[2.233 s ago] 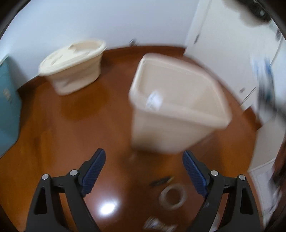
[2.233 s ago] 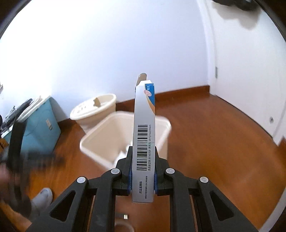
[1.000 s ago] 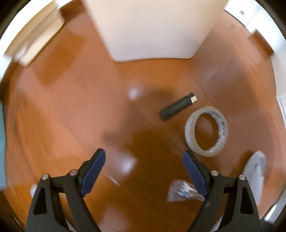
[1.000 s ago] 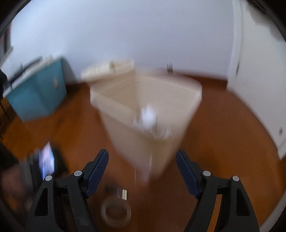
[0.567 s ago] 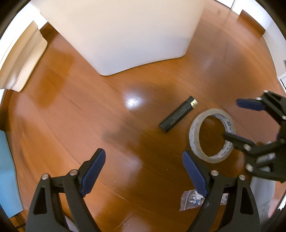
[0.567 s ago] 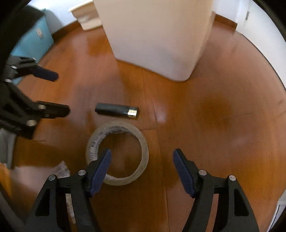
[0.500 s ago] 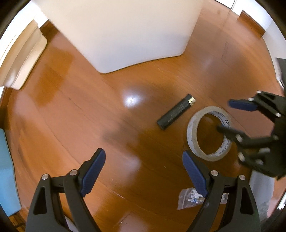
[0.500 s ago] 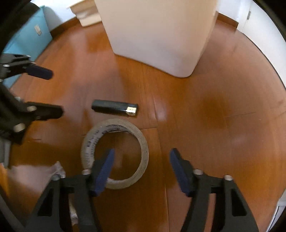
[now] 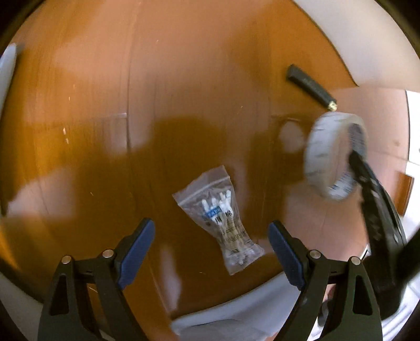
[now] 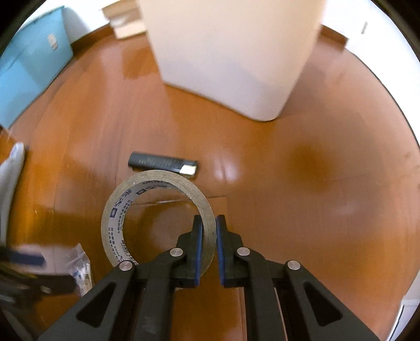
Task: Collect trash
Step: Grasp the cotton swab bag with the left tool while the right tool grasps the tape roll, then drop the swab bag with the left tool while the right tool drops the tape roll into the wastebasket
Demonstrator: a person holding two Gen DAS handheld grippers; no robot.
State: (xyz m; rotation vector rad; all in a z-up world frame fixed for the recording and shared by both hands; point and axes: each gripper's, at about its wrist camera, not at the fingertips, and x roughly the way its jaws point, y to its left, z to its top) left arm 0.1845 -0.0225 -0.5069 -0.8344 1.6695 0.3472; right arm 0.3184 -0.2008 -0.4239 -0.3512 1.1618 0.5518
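Observation:
My right gripper (image 10: 209, 233) is shut on the rim of a roll of clear tape (image 10: 123, 202) and holds it just above the wooden floor; the roll also shows blurred in the left wrist view (image 9: 325, 157). My left gripper (image 9: 211, 249) is open and empty, low over a small clear plastic bag of swabs (image 9: 223, 217), which lies between its fingers. A black lighter (image 10: 162, 163) lies on the floor just beyond the tape, and shows in the left wrist view (image 9: 309, 85). The cream trash bin (image 10: 231, 52) stands behind it.
A teal storage box (image 10: 29, 65) stands at the far left. A cream lidded container (image 10: 123, 18) sits by the back wall. White doors and skirting run along the right. A pale object (image 10: 10, 173) lies at the left edge.
My right gripper dropped the box earlier, came down and closed on the tape roll, lifting it. My left gripper swung left and down over the plastic bag.

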